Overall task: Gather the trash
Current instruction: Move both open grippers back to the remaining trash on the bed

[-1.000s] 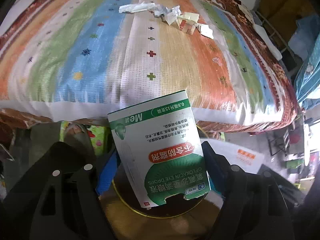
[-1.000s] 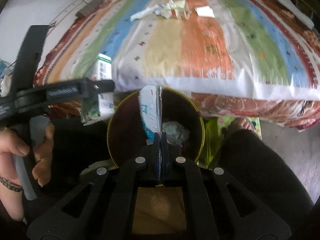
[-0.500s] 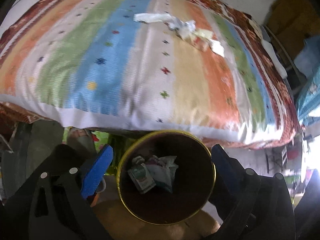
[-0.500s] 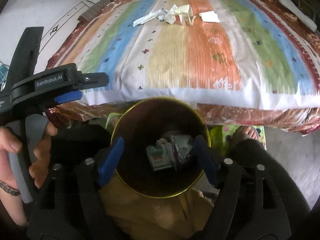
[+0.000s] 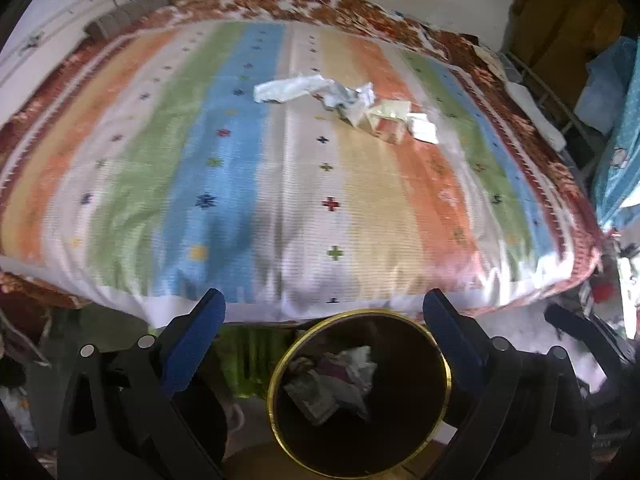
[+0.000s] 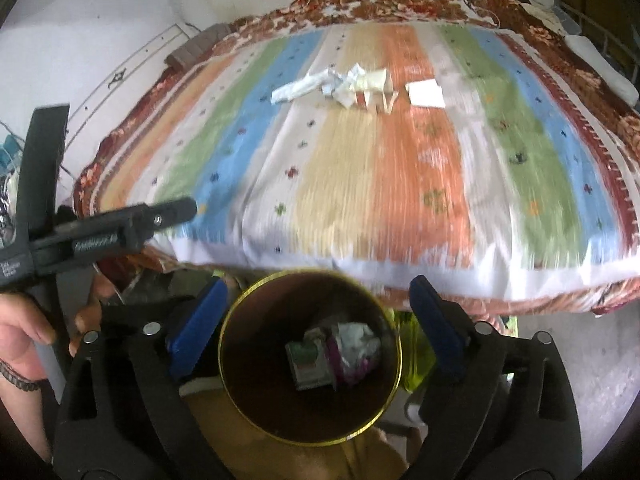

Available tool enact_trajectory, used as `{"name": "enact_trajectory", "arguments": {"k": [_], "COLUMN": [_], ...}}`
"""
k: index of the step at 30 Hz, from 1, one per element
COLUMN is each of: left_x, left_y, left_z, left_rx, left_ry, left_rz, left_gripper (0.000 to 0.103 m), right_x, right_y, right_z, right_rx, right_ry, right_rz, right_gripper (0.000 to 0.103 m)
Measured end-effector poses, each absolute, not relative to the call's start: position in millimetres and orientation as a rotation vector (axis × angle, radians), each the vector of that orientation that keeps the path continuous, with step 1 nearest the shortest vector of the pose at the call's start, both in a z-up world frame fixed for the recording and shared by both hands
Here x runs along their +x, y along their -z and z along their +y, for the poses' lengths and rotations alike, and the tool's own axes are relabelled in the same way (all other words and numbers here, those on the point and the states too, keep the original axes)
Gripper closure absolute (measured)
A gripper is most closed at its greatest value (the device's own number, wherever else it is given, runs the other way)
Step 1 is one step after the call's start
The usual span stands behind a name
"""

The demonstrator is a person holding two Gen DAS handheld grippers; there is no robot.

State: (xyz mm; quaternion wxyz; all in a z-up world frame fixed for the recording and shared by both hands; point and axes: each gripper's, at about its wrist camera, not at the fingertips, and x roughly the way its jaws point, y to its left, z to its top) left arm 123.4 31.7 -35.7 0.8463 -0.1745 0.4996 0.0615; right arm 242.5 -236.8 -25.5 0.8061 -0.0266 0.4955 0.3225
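A dark round bin with a gold rim (image 5: 360,312) (image 6: 308,273) stands on the floor against the bed's near edge. Inside lie a green and white box (image 6: 310,364) (image 5: 312,394) and crumpled wrappers (image 6: 356,338). My left gripper (image 5: 324,300) hangs open over the bin with nothing between its blue pads. My right gripper (image 6: 318,284) is above the bin too, its jaws opening and empty. On the far side of the striped bedcover (image 5: 240,180) (image 6: 400,184) lies a pile of paper scraps (image 5: 352,100) (image 6: 344,84), beside a white square sheet (image 6: 424,94).
A hand (image 6: 20,332) holds the left tool's black frame (image 6: 100,236) at the left of the right wrist view. A grey block (image 5: 120,20) sits at the bed's far left corner. Blue cloth and clutter (image 5: 616,120) crowd the bed's right side.
A second ago the left gripper held the green box and the right was shut on a flat packet over the bin. Both let go; the items lie in the bin. Both grippers rose towards the bed.
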Motion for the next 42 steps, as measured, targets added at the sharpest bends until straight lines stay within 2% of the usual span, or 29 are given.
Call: {"name": "enact_trajectory", "arguments": {"k": [14, 33, 42], "left_x": [161.9, 207.7, 231.8], "left_y": [28.3, 32.4, 44.0], "left_z": [58.3, 80.6, 79.4], "left_rx": [-0.295, -0.399, -0.354], "left_ry": [-0.148, -0.093, -0.069], "left_rz": [1.021, 1.005, 0.979], "left_gripper": [0.006, 0.006, 0.010], "right_x": [283.7, 347.0, 372.3], "right_y": [17.6, 22.0, 31.2], "right_z": [-220.5, -211.5, -203.7], "right_rx": [-0.033, 0.063, 0.082], "right_ry": [-0.701, -0.707, -0.697], "right_rz": [1.008, 0.966, 0.973], "right_gripper": [0.009, 0.009, 0.011]}}
